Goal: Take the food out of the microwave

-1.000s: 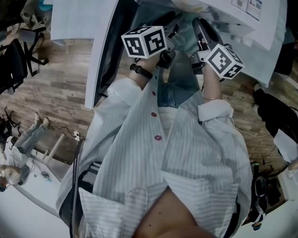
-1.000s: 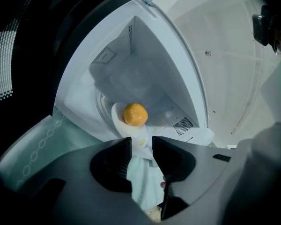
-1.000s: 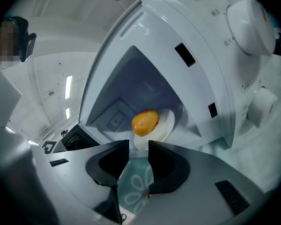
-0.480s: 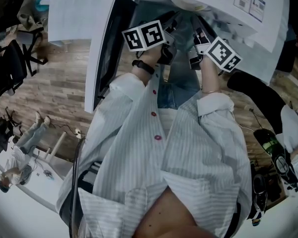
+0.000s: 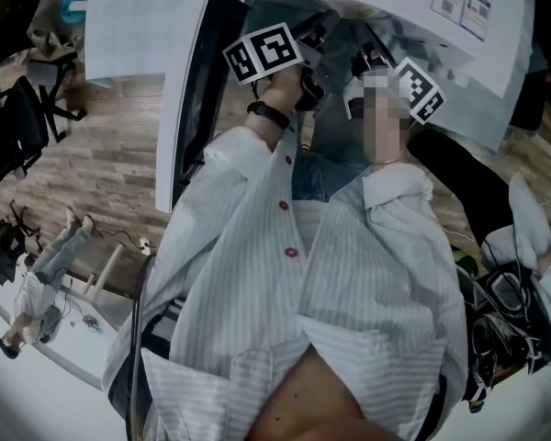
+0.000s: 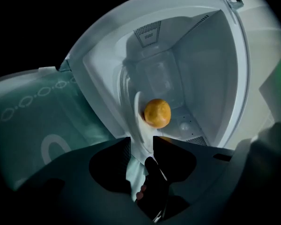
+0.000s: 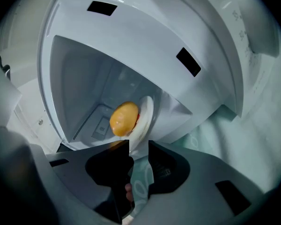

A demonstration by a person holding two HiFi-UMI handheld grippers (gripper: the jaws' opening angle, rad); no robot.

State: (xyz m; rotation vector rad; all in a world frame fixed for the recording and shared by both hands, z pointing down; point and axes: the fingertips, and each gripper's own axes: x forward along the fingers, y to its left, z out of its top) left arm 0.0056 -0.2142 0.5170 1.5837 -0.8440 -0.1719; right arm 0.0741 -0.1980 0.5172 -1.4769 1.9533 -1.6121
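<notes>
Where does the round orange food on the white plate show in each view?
Head view: not in it.
Left gripper view: round orange food at centre, right of the white plate.
Right gripper view: left of centre, left of the plate.
Shared landmark: the open white microwave.

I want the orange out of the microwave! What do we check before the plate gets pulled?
1. The door is open: ok.
2. The orange sits on the plate: ok.
3. The left gripper has the plate's rim between its jaws, which have just been opening and are not squeezing it: not ok.
4. The right gripper has the rim between its jaws too; whether it is squeezing: cannot tell.
5. The plate is level, so the orange won't roll: cannot tell.
</notes>
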